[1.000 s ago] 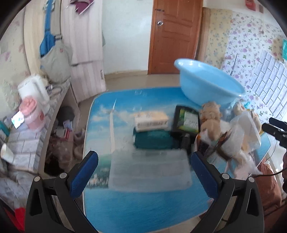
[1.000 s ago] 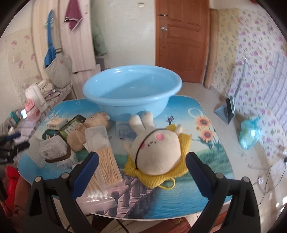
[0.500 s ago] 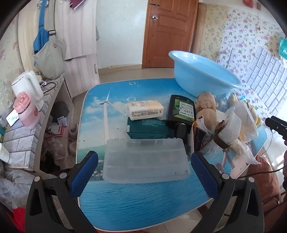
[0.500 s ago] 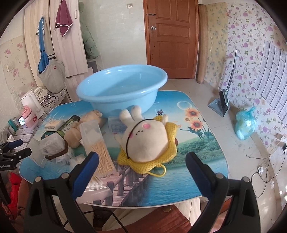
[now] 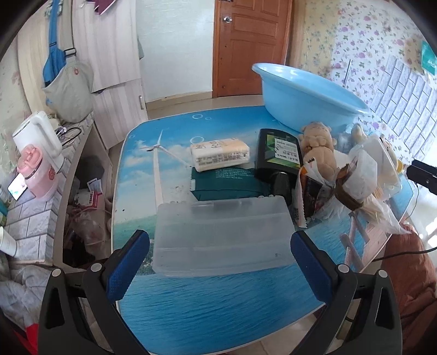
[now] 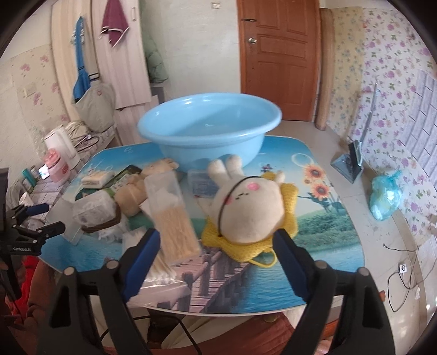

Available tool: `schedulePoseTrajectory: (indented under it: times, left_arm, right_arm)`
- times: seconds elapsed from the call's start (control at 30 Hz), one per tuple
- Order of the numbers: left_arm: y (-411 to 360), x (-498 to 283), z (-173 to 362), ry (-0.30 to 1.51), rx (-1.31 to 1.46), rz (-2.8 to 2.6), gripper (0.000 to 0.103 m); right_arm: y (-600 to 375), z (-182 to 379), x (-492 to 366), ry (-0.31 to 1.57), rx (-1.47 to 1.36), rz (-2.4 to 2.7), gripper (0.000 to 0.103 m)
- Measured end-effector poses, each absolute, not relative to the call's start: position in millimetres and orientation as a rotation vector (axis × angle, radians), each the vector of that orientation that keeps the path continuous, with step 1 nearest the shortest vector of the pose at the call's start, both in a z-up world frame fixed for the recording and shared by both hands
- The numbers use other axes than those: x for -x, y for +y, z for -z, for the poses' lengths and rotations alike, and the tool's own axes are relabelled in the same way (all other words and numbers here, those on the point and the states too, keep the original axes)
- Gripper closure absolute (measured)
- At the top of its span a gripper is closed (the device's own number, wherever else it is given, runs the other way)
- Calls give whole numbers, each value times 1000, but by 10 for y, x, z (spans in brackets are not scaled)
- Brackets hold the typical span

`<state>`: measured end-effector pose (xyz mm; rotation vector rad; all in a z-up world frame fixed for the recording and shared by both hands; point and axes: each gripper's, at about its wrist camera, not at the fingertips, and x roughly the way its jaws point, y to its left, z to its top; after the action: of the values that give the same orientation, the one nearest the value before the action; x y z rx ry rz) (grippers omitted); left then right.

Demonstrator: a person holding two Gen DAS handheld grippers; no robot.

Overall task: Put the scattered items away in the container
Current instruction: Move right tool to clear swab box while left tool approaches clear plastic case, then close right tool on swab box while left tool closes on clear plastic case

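Left gripper (image 5: 220,269) closer to ribbed translucent box (image 5: 222,236) (rectangular) | fingers (image 5: 127,266) spread

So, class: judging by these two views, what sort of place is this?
Most likely a room in a home: a wooden door, floral wallpaper, a towel hanging on a cabinet, and a kettle on a side counter.

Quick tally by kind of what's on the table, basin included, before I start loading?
Basins: 1, blue basin
Plush toys: 2, white bunny, tan bear
Clear plastic boxes: 2, flat case, cotton swab box
Bottles: 1, black bottle
Packets: 2, white pack, teal pouch
Yellow mesh bags: 1
Total: 9, leaving out the wrapped clutter, which is too jumbled to count.
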<state>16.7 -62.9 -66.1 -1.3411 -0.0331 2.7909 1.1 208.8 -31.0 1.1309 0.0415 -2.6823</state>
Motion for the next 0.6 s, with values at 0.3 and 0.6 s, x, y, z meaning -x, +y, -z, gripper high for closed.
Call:
schedulePoseTrajectory:
  times: [0.3, 0.6]
  left_arm:
    - [-762, -196, 652, 1, 1321, -2774, 0]
    - [-813, -165, 715, -64, 1277, -2688, 0]
  right_arm:
    - [2001, 375, 20, 44, -1154, 2624, 31]
    - [1880, 427, 97, 72, -1188, 2591, 46]
